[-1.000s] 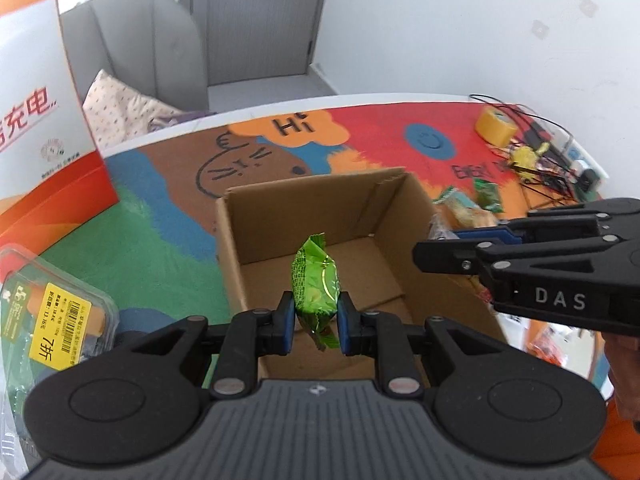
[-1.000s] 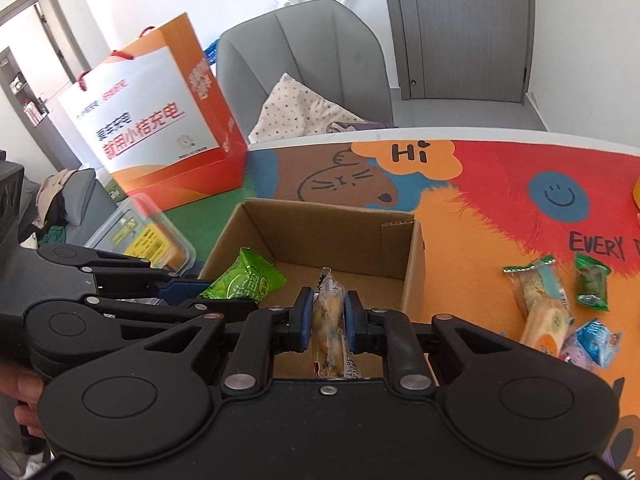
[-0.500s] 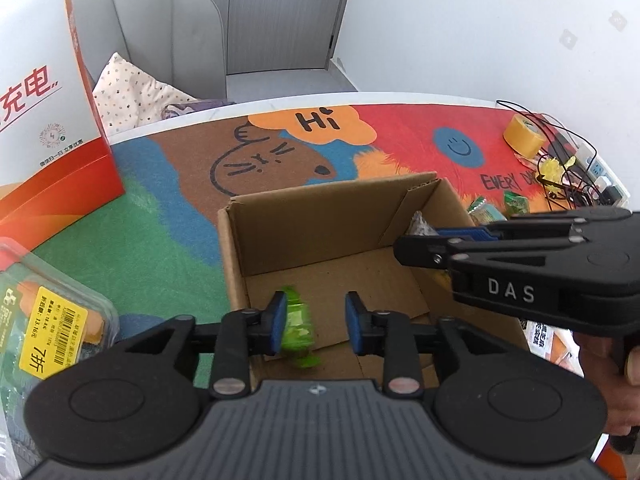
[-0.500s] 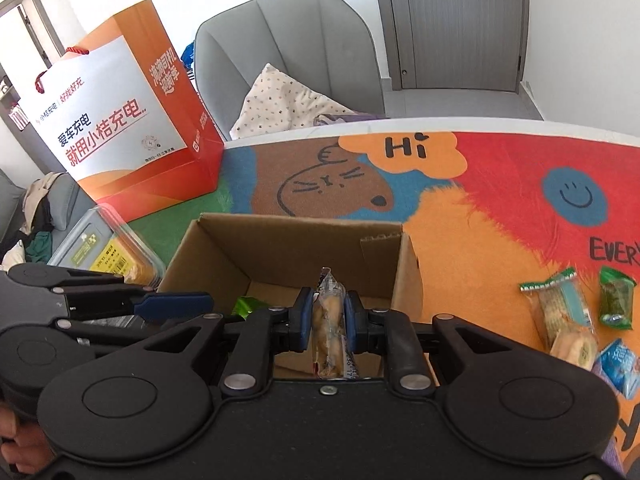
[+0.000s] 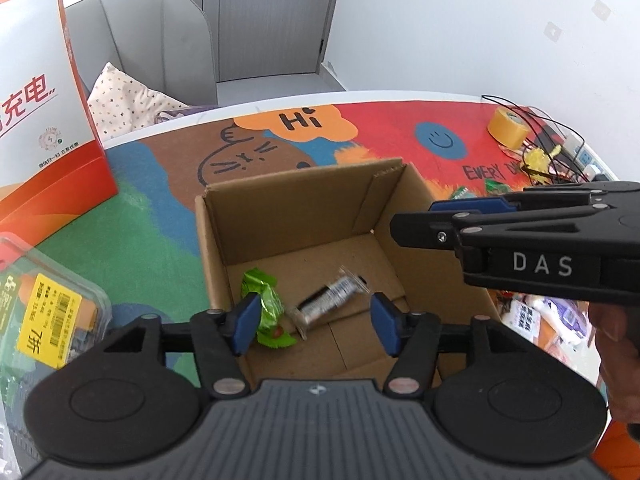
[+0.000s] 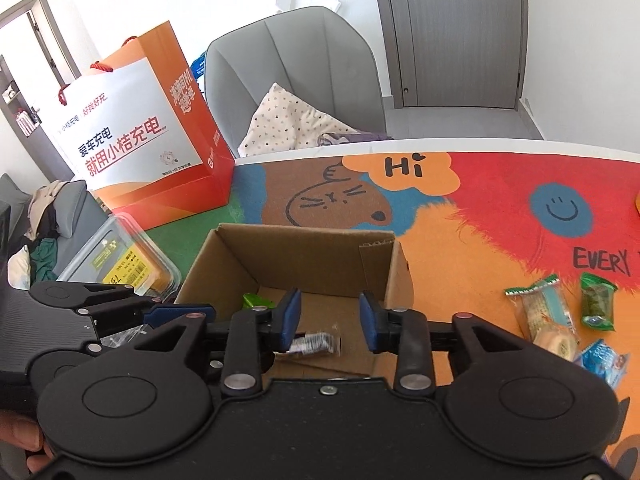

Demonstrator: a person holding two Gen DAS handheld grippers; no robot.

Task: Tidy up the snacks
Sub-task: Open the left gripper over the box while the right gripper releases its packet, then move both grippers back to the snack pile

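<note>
Both my jaws hang spread wide over the cardboard box (image 5: 304, 216), left gripper (image 5: 314, 326) and right gripper (image 6: 328, 320) holding nothing. Inside on the box floor lie a green snack (image 5: 266, 308) and a dark-wrapped snack (image 5: 328, 296), just beside each other. Farther off on the desk (image 6: 500, 216) sit more packets (image 6: 548, 320), and the mat reads "Hi" and "EVERY".

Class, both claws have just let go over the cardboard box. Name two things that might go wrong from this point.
1. The left claw and right claw hang open close together above the cardboard box; moving off, they might collide or knock its wall.
2. The silver packet looks blurred, perhaps mid-fall; it could bounce onto the green packet.
</note>
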